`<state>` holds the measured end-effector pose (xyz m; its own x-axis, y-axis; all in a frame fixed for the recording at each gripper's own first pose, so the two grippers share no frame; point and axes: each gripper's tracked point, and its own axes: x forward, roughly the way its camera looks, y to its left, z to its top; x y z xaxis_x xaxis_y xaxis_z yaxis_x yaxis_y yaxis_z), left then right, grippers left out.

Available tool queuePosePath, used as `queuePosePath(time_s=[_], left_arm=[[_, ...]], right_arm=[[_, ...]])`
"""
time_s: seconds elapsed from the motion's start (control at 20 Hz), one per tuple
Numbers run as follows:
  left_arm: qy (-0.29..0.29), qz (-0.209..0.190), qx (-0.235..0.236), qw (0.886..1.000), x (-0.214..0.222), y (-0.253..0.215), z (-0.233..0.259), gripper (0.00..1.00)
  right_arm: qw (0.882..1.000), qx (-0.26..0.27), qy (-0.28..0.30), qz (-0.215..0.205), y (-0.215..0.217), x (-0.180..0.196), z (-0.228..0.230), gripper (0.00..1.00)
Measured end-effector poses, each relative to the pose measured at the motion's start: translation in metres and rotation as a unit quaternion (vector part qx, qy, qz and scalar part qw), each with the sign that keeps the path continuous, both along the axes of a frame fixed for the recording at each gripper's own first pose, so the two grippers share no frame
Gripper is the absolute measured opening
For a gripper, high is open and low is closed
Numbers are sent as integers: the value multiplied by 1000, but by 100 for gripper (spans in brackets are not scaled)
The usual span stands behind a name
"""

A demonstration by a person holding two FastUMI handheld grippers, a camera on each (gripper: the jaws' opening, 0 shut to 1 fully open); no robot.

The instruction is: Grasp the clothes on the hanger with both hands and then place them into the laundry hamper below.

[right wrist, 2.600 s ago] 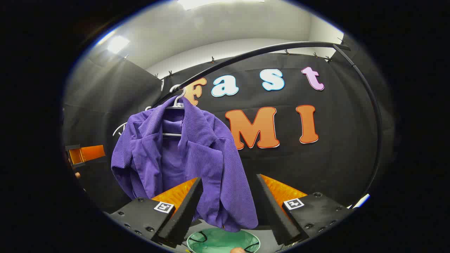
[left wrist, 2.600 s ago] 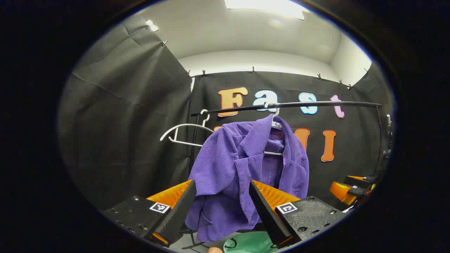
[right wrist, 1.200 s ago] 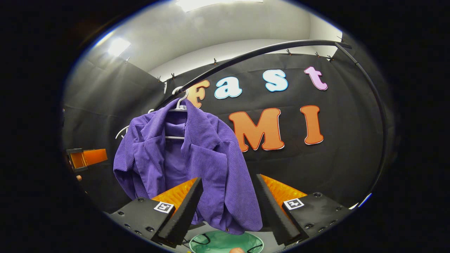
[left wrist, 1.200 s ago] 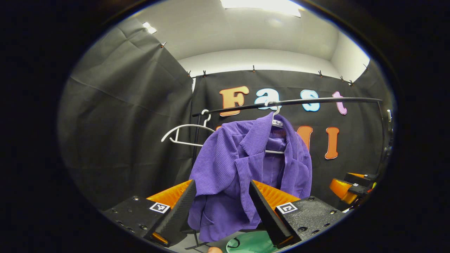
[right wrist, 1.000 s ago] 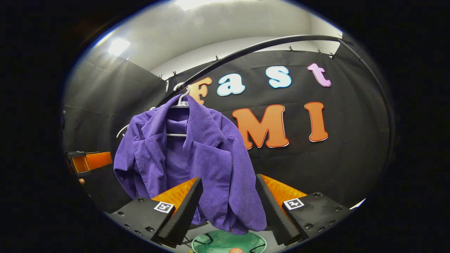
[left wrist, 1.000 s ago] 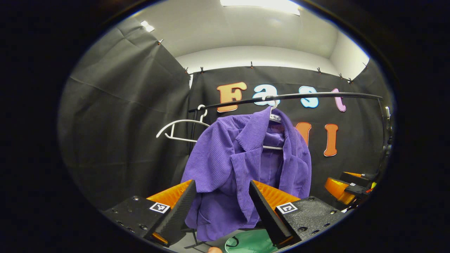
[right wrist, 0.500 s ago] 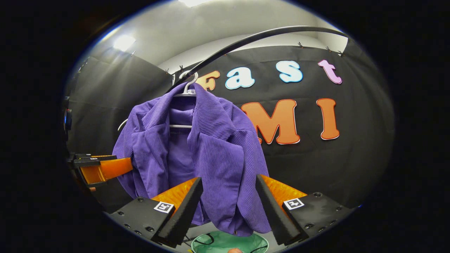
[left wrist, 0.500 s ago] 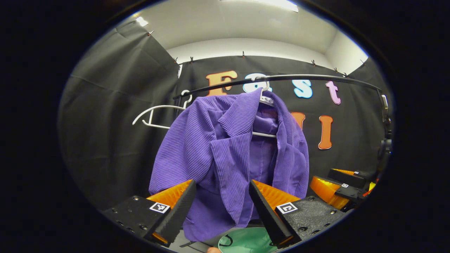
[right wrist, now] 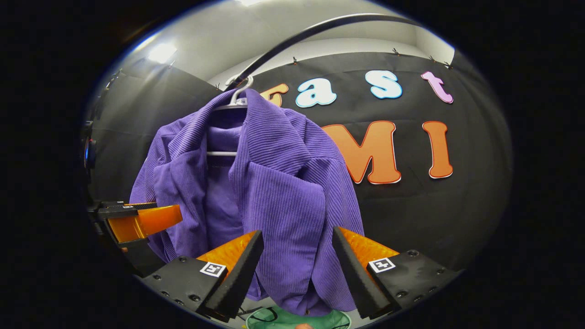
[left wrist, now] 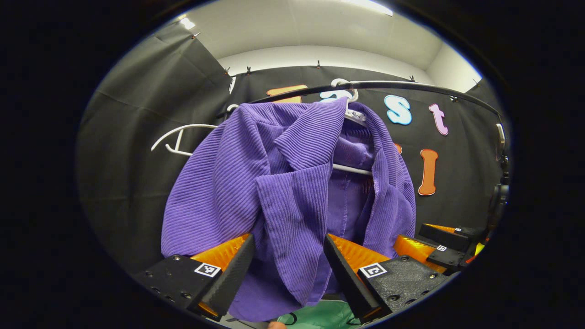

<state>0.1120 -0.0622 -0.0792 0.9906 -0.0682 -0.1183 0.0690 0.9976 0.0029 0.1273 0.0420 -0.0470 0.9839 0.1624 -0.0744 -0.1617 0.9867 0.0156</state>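
Just ahead, purple jacket (left wrist: 283, 192) hangs between left gripper's (left wrist: 288, 274) spread fingers (left wrist: 228, 278).

One purple jacket (left wrist: 279, 183) hangs from the single black rail (left wrist: 411, 87). Two white hangers are on that rail: one hanger inside the jacket (left wrist: 349, 170) and one bare hanger (left wrist: 180, 137) beside it. One green hamper (right wrist: 297, 319) sits below. Two claws are present, the left claw (left wrist: 287, 260) and the right claw (right wrist: 297, 262).
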Motion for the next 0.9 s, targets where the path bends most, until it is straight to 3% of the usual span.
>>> queuePosePath(time_s=[0.2, 0.3, 0.35, 0.4, 0.45, 0.55, 0.65, 0.75, 0.9], left_arm=[[3, 4, 0, 1000, 15, -2, -6, 95], [3, 4, -8, 1000, 19, -2, -7, 92], [2, 2, -13, 1000, 21, -1, -8, 99], [5, 0, -16, 1000, 27, -1, -9, 87], [6, -2, -18, 1000, 24, -3, -8, 82], [4, -2, -16, 1000, 29, -4, -7, 71], [3, -5, -13, 1000, 33, -7, -6, 58], [-2, -24, -25, 999, 35, -17, -4, 42], [-2, -17, -18, 1000, 35, -12, -4, 12]], right_arm=[[999, 20, 11, 26, 9, 19, -7, 100], [999, 23, 15, 29, 10, 29, -8, 98], [999, 30, 15, 33, 13, 32, -8, 99], [998, 37, 13, 39, 15, 32, -6, 99], [998, 44, 9, 45, 17, 31, -3, 89], [997, 51, 1, 64, 25, 30, 3, 81], [996, 48, -16, 79, 35, 32, 12, 80], [995, 45, -16, 84, 39, 34, 14, 65], [995, 49, -12, 82, 39, 42, 14, 30]])
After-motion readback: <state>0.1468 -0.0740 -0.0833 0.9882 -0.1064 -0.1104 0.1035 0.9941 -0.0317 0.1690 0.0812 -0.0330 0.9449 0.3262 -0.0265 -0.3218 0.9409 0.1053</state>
